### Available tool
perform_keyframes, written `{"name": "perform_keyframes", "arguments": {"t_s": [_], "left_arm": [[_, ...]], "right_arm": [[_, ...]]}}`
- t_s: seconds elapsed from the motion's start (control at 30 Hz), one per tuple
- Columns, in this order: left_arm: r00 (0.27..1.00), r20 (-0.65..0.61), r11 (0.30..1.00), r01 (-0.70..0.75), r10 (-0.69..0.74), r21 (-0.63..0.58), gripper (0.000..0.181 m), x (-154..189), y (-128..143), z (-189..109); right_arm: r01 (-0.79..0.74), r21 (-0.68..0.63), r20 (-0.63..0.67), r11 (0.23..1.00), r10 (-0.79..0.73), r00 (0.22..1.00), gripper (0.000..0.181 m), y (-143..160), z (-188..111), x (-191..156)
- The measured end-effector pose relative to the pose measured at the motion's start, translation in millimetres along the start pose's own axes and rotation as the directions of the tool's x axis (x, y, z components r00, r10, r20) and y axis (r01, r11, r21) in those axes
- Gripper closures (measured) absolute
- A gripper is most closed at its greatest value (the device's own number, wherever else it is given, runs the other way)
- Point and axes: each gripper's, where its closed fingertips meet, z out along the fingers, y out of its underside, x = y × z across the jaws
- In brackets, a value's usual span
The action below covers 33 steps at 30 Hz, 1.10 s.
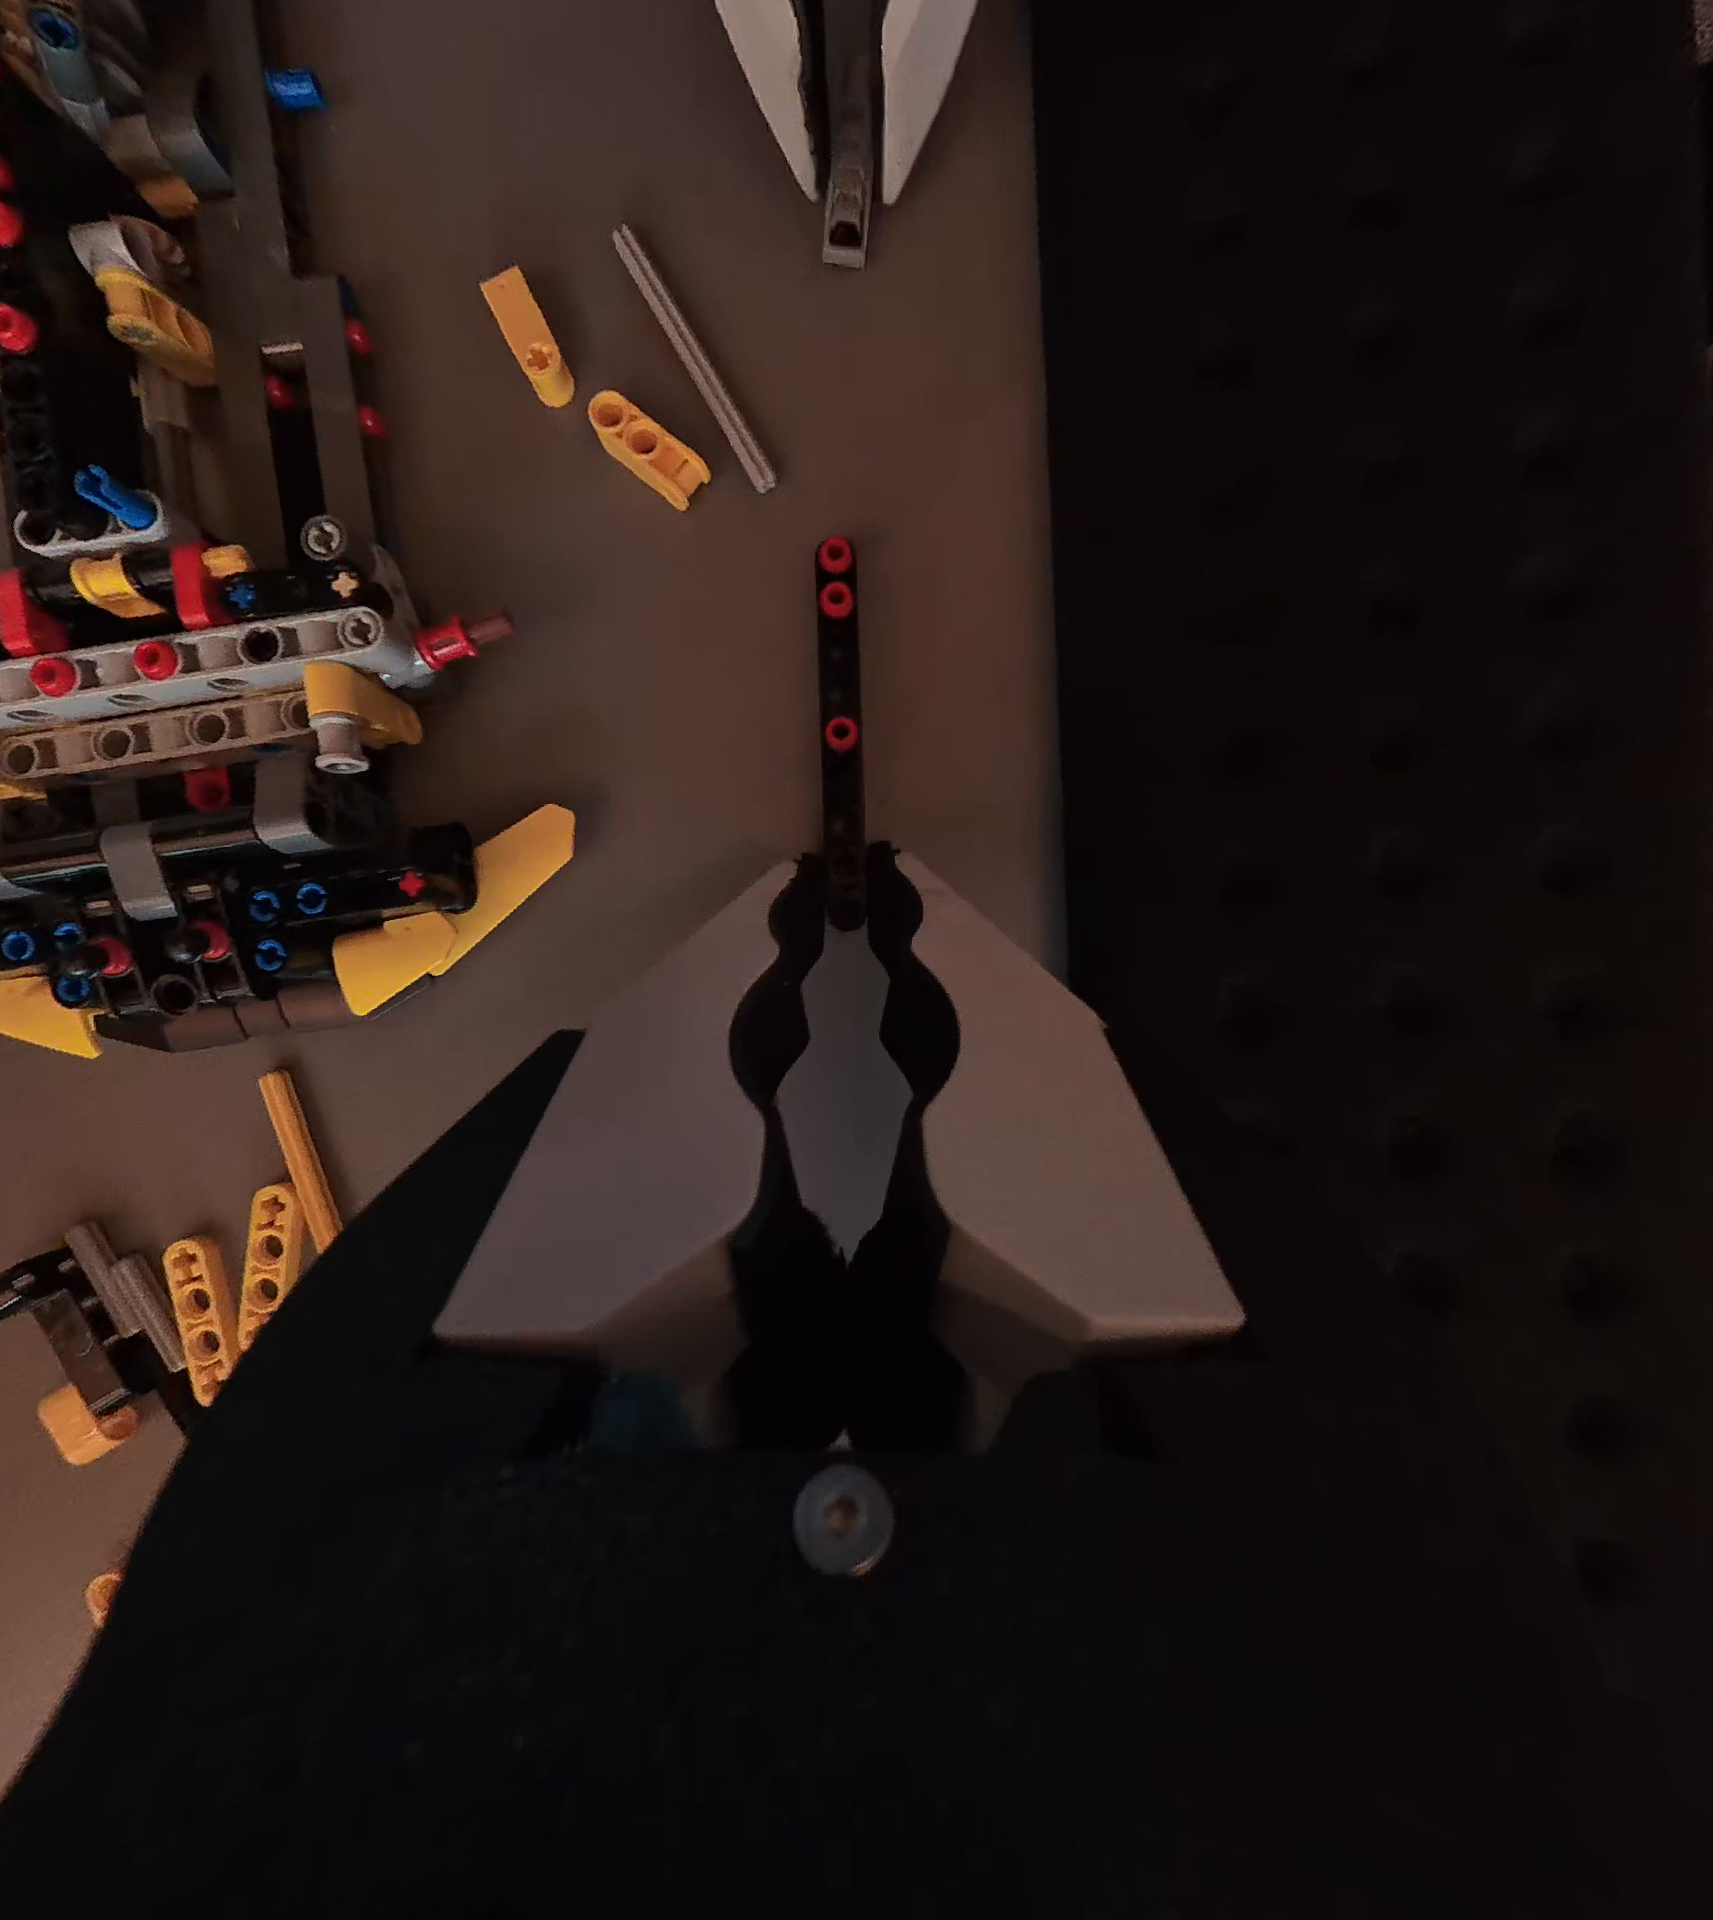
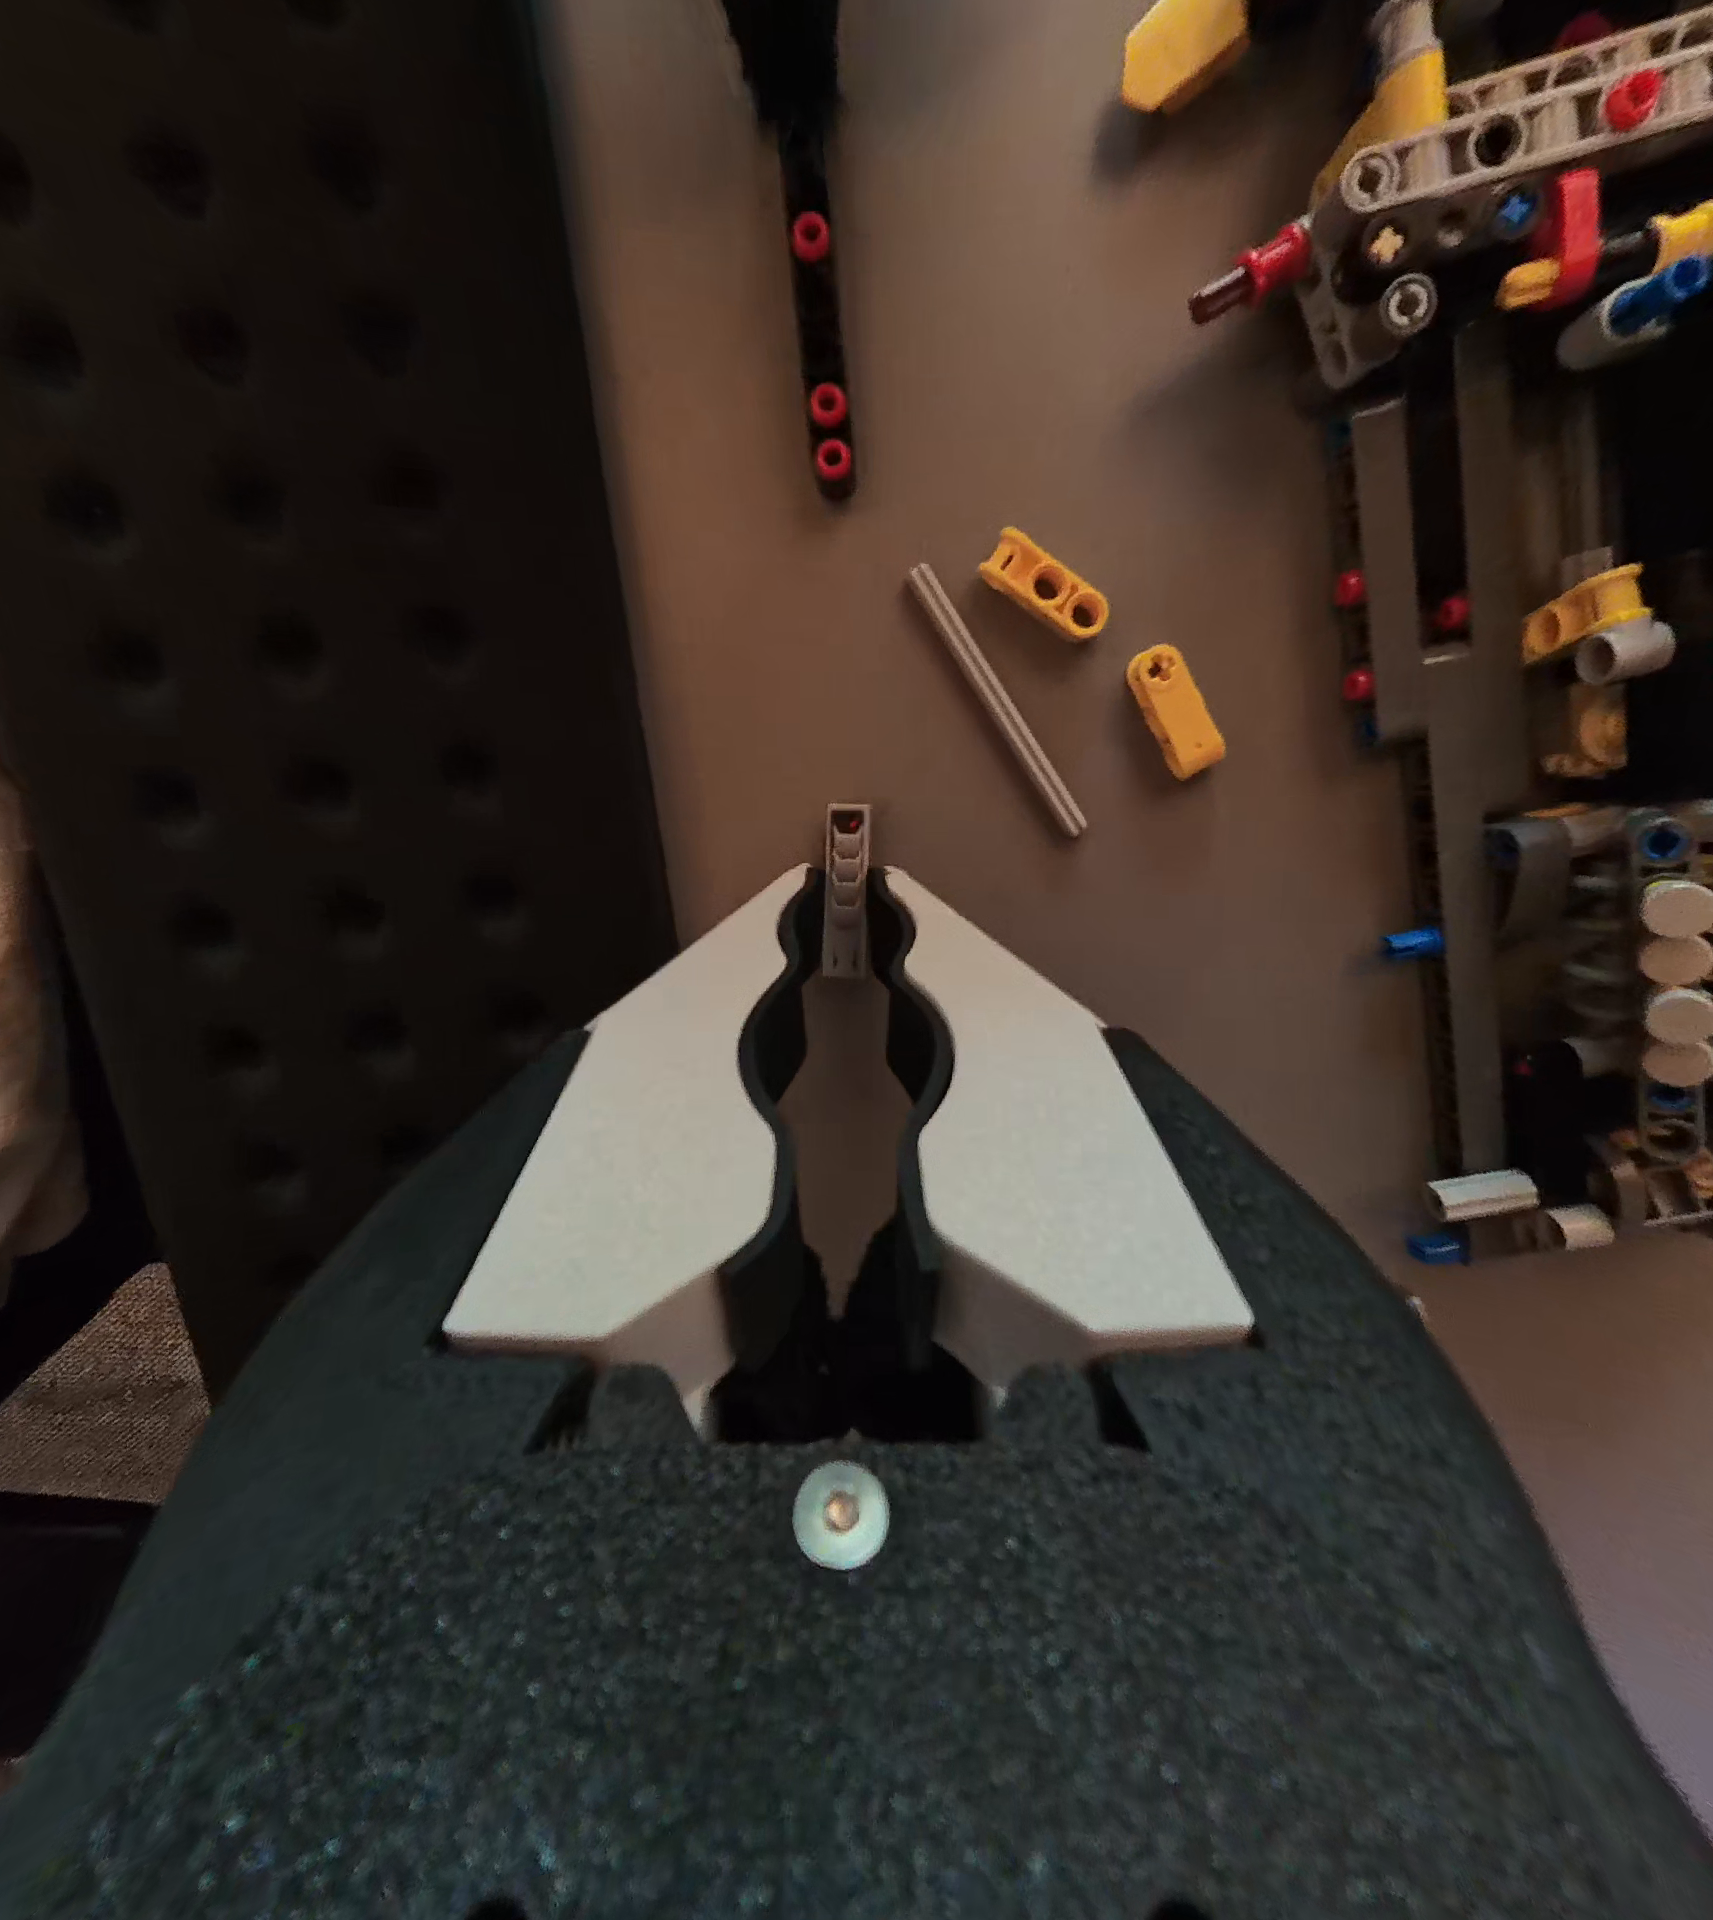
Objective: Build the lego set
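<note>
Between your two grippers, both pieces are held above the surface [image 1: 623, 675].

On the left, your left gripper [image 1: 844, 868] has its fingers closed on the near end of a black beam [image 1: 839, 665] with red pins, which juts straight ahead. It looks light and stiff but smooth, so it could pivot; gripping nearer the middle would steady it. To the right, your right gripper [image 2: 847, 883] pinches a small grey piece [image 2: 847, 904] at its fingertips, pointing towards the beam, apart from it.
</note>
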Motion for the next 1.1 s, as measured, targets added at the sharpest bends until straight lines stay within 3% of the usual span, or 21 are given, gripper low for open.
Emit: {"name": "perform_keyframes", "arguments": {"t_s": [0.27, 0.47, 0.7, 0.8, 0.87, 0.9, 0.97, 1.03, 1.1], "left_arm": [[1.000, -0.007, 1.000, -0.028, 0.028, -0.001, 0.175, 6, -10, -11], [0.997, -0.011, 0.996, -0.081, 0.081, -0.036, 0.175, 11, -26, -22], [0.993, 0.011, 0.993, -0.116, 0.116, -0.020, 0.175, 10, -45, -31], [0.995, 0.074, 0.997, -0.068, 0.064, 0.048, 0.175, -4, -53, -40], [0.990, 0.126, 0.972, 0.031, -0.062, 0.233, 0.161, -23, -71, -57], [0.982, 0.112, 0.929, 0.106, -0.155, 0.354, 0.153, -31, -80, -69], [0.948, -0.051, 0.737, 0.278, -0.315, 0.616, 0.154, -39, -105, -98], [0.910, -0.243, 0.511, 0.393, -0.336, 0.764, 0.154, -36, -123, -124], [0.900, -0.242, 0.461, 0.399, -0.362, 0.793, 0.161, -40, -125, -122]], "right_arm": [[-0.005, 0.047, -0.003, 0.999, 0.005, 1.000, 0.163, -9, -2, -2], [0.065, 0.258, -0.016, 0.964, -0.064, 0.998, 0.157, -62, -19, -15], [0.142, 0.325, -0.103, 0.935, -0.114, 0.988, 0.174, -81, -18, -16], [0.065, 0.402, -0.110, 0.913, -0.022, 0.994, 0.174, -86, -28, -4], [-0.019, 0.556, -0.069, 0.831, 0.069, 0.995, 0.174, -97, -45, 4], [-0.095, 0.653, -0.003, 0.751, 0.128, 0.992, 0.174, -104, -57, 8], [-0.256, 0.810, 0.162, 0.527, 0.218, 0.962, 0.175, -116, -86, 16], [-0.399, 0.864, 0.334, 0.309, 0.242, 0.911, 0.175, -123, -107, 21], [-0.487, 0.854, 0.452, 0.182, 0.204, 0.868, 0.175, -128, -116, 18]]}}
